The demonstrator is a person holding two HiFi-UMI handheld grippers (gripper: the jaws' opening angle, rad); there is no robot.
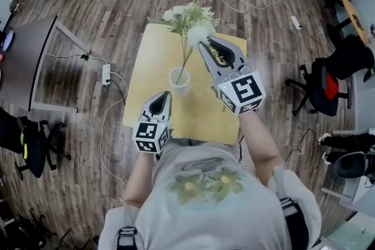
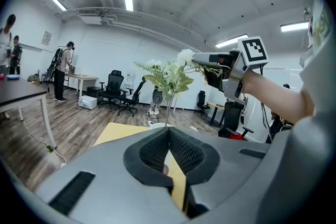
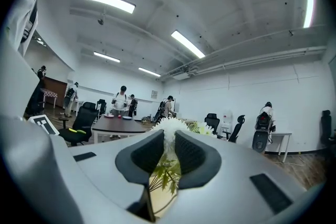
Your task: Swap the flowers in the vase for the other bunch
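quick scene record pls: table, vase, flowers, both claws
table: yellow top, on a wood floor
vase: white, upright, around mid-table
flowers: white blooms with green leaves, stem runs down into the vase
right claw: closed on a white bloom at the top of the flowers, above the vase
left claw: jaws together, nothing between them, over the table's near side, short of the vase
other bunch: cannot make it out in these views
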